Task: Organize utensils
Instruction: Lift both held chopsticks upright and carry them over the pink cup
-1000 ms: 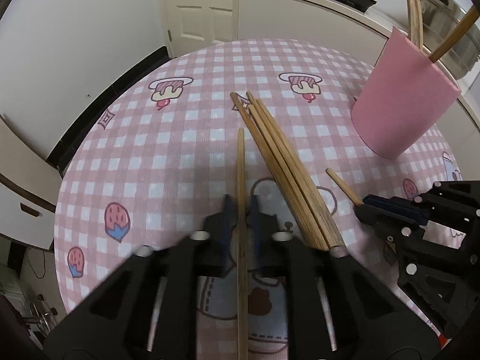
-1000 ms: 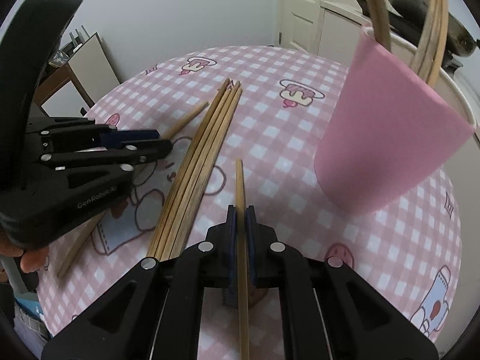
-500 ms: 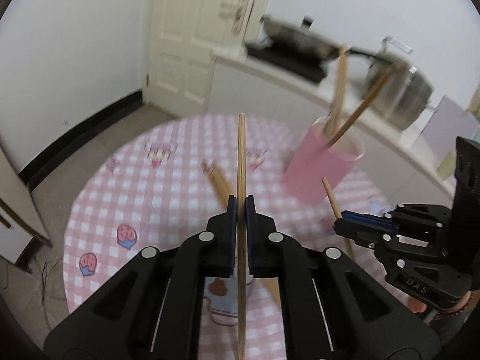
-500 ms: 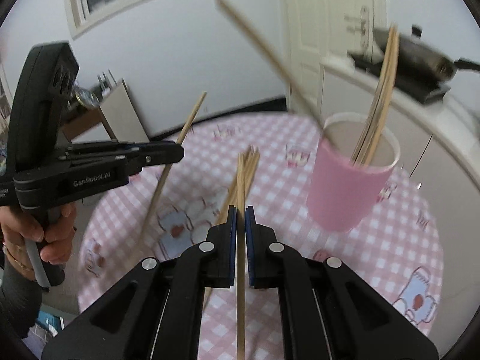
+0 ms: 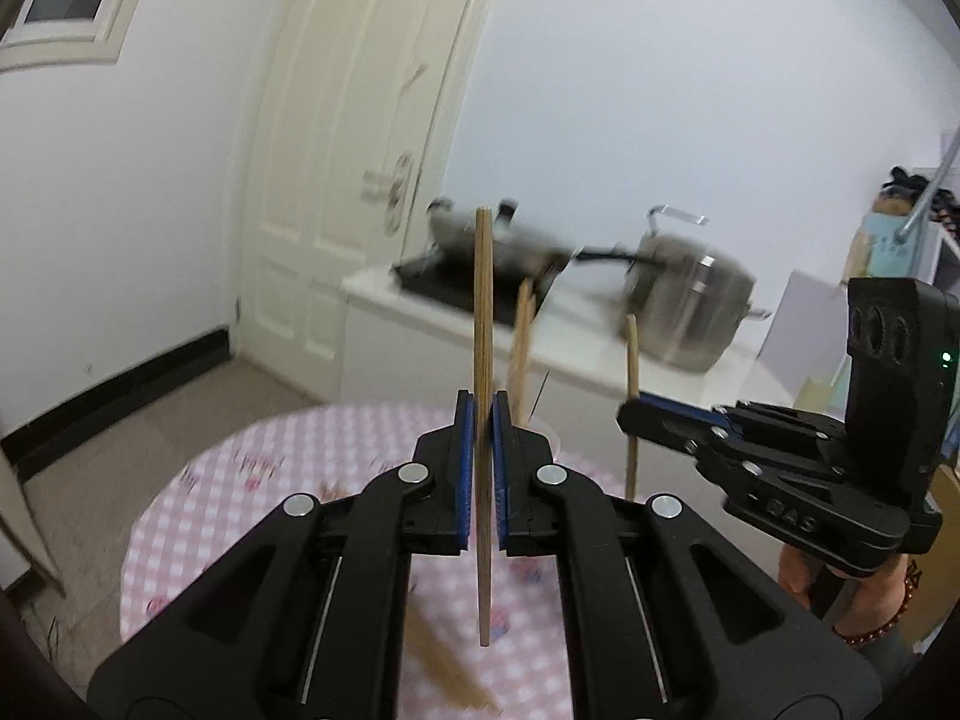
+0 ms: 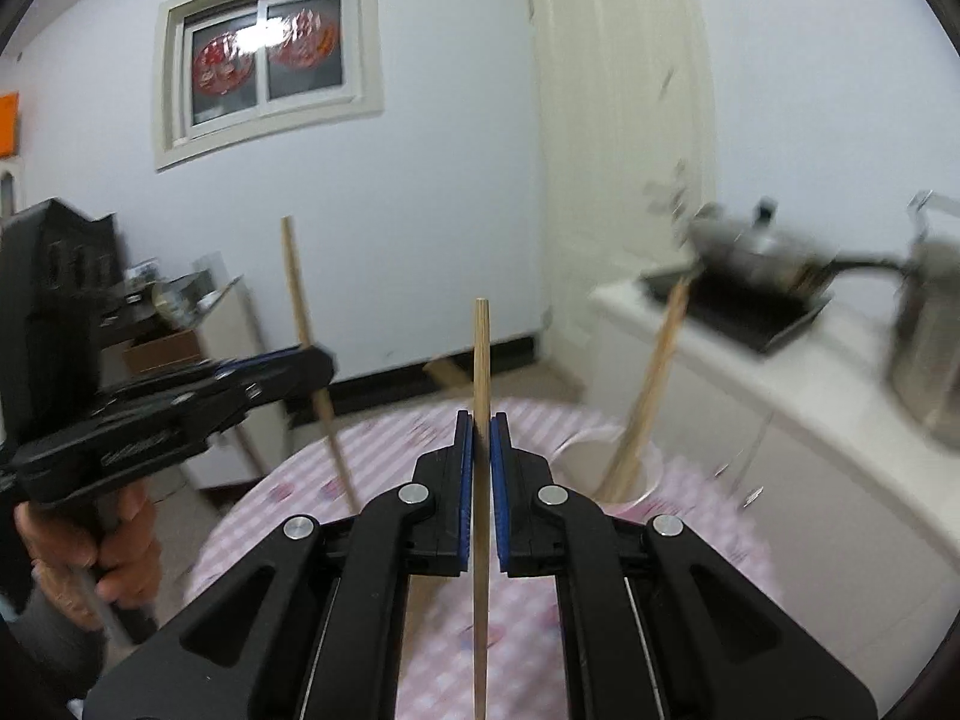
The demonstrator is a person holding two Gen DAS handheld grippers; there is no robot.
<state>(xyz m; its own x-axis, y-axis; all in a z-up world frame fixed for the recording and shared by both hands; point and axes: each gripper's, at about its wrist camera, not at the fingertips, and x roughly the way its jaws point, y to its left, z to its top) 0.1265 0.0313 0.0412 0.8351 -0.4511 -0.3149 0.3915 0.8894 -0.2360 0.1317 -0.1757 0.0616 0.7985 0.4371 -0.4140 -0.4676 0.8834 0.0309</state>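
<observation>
My left gripper (image 5: pixel 482 420) is shut on a wooden chopstick (image 5: pixel 483 300) that stands upright, high above the pink checked table (image 5: pixel 240 480). My right gripper (image 6: pixel 480 426) is shut on another upright chopstick (image 6: pixel 480 360). In the left wrist view the right gripper (image 5: pixel 636 414) shows at the right with its chopstick (image 5: pixel 630 360). In the right wrist view the left gripper (image 6: pixel 312 360) shows at the left with its chopstick (image 6: pixel 298 288). The pink cup (image 6: pixel 636 480) holds several chopsticks (image 6: pixel 651 384) just right of my right gripper. Loose chopsticks (image 5: pixel 444 672) lie on the table.
A white counter (image 6: pixel 690 348) stands behind the table with a black stove, a frying pan (image 5: pixel 498 237) and a steel pot (image 5: pixel 690 306). A white door (image 5: pixel 348 180) is behind. A low cabinet (image 6: pixel 222 372) stands at the left.
Both grippers have risen further and tilted up, so the chopsticks now point at the wall and the table has dropped low in both views. Both still grip their chopsticks.
</observation>
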